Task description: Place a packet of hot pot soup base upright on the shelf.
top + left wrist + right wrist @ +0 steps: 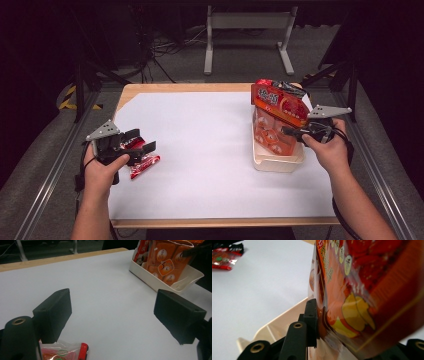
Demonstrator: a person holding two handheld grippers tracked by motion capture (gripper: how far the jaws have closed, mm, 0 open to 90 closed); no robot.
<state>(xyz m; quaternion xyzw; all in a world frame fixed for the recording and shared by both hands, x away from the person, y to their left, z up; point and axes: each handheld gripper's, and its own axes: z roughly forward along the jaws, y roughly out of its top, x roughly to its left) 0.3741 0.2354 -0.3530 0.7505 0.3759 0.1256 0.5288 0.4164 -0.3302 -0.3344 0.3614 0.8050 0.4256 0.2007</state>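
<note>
Right tool [292, 132] clamps my orange snack bag [276, 107] as it stands in the cream tray [278, 162]; left tool [141, 141] waits with jaws wide apart.

From my remote seat, I judge the packing about half done: the orange snack bag [362, 282], pinched between the right tool's [332, 337] jaws, sits upright inside the cream tray [279, 322], ahead of that tool and leaning toward it, and has not been let go. What is left lies under the left tool [112, 317]: a small red packet [143, 165] flat on the white bench [205, 150], just below and behind the spread jaws, untouched by either one. The red packet [65, 353] must yet be gripped and carried across, well apart from the cream tray [180, 281].
</note>
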